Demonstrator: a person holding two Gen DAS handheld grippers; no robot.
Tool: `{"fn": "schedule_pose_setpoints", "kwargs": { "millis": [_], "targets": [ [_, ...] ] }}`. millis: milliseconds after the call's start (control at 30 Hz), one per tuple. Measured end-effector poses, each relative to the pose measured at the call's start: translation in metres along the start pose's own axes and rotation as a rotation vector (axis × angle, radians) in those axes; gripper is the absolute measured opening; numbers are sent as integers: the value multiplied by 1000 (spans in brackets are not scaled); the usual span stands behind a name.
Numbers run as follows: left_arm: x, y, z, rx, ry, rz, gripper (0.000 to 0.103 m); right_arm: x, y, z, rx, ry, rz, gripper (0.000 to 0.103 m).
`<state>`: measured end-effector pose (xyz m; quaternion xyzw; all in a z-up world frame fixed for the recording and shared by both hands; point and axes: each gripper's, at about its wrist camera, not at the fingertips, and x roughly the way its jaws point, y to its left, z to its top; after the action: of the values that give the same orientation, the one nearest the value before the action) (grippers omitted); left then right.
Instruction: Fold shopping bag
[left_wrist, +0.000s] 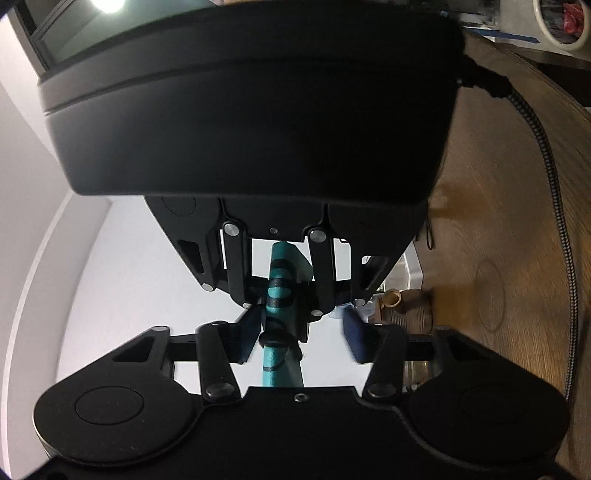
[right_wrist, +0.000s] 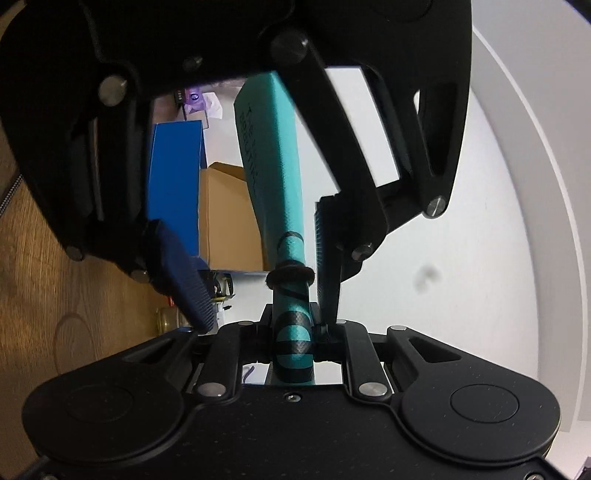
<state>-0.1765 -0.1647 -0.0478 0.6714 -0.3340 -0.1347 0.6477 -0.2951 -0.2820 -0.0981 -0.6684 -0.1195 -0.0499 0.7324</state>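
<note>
Looking down the right wrist cam first: my right gripper (right_wrist: 291, 332) has its tongs pinched together on the shopping bag (right_wrist: 273, 147), which is squashed into a narrow teal strip w/ black bands where the pads bite it. Just past the grip, a black cord loop (right_wrist: 291, 275) rings the strip. Beyond that the bag widens into a flat teal panel w/ dark lettering I can't read, running away from the cam. It passes between the fingers of the opposite tool, so the bag hangs in the air btwn the two grippers, which face each other nose to nose. On the left wrist cam, the left gripper (left_wrist: 301, 336) has its tongs spread well apart. The teal strip sits close by the left-hand one of its blue pads (left_wrist: 248, 334); I can't tell whether they touch. The other pad is clear of the bag. Further back on the right cam there's a blue box (right_wrist: 177, 177) beside a cardboard box (right_wrist: 229, 221), w/ wood-grain surface (right_wrist: 55, 277) on one side and a white surface (right_wrist: 461, 258) on the other. On the left cam a braided cable (left_wrist: 554, 184) runs across the wood, and a tape roll (left_wrist: 561, 26) sits far off in the corner. Frames are a bit blurred.
</note>
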Motion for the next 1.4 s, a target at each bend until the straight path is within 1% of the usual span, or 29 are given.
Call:
{"fn": "schedule_pose_setpoints", "kwargs": {
  "millis": [33, 200, 333, 400, 500, 600, 633, 667, 700, 733, 767, 833, 900, 933, 967, 1000, 1033, 1100, 1167, 1267, 1300, 1333, 1367, 1400],
  "targets": [
    [0, 1, -1, 2, 3, 10, 14, -1, 2, -4, -5, 0, 0, 16],
    [-1, 7, -10, 0, 33, -16, 12, -7, 16, -31, -18, -8, -22, 15],
    [-2, 9, -13, -6, 40, -19, 13, -8, 22, -49, -14, 5, -21, 14],
    [-4, 7, -12, 8, 45, -15, 13, -8, 26, -55, -12, 8, -22, 14],
    [-6, 10, -13, -2, 45, -37, 13, 0, 31, -38, -18, 9, -19, 14],
    [-5, 12, -11, -1, 47, -38, 13, -2, 37, -43, -30, 21, -7, 14],
    [-5, 13, -10, 0, 55, -37, 15, -6, 34, -38, -29, 25, -10, 14],
    [-4, 14, -9, 0, 62, -43, 21, -15, 22, -25, -34, 26, -9, 14],
    [-3, 16, -6, -4, 69, -52, 23, -22, 8, -22, -41, 28, -9, 14],
    [-1, 18, -1, -10, 74, -56, 29, -30, -6, -19, -48, 31, -8, 14],
    [2, 20, 5, -21, 81, -58, 29, -37, -20, -16, -56, 29, -9, 14],
    [17, 21, 9, -58, 111, -61, 29, -47, -44, -10, -71, 17, -14, 14],
    [29, 22, 10, -85, 153, -68, 26, -57, -54, -1, -71, 16, -18, 14],
    [34, 23, 10, -99, 165, -70, 20, -67, -62, 11, -65, 16, -16, 14],
    [39, 24, 10, -121, 176, -76, 17, -73, -67, 18, -55, 20, -9, 14],
    [40, 22, 10, -130, 183, -85, 17, -72, -67, 18, -38, 31, 4, 14],
    [39, 19, 9, -110, 179, -86, 17, -66, -64, 16, -29, 39, 15, 14],
    [35, 17, 0, -82, 177, -76, 19, -35, -50, 10, -30, 47, 26, 14],
    [33, 16, -3, -80, 184, -85, 31, -7, -36, 5, -26, 54, 30, 14],
    [24, 18, 9, -43, 129, -76, 33, -5, -33, 6, -25, 51, 21, 14],
    [22, 20, 15, -35, 114, -70, 33, -5, -32, 8, -33, 40, 8, 14],
    [20, 23, 22, -39, 102, -75, 29, -5, -31, 10, -40, 29, 0, 15],
    [20, 26, 28, -58, 113, -94, 17, -4, -31, 12, -43, 19, 0, 15],
    [21, 26, 29, -70, 134, -107, 16, -2, -28, 13, -40, 11, 0, 15]
  ]
}}
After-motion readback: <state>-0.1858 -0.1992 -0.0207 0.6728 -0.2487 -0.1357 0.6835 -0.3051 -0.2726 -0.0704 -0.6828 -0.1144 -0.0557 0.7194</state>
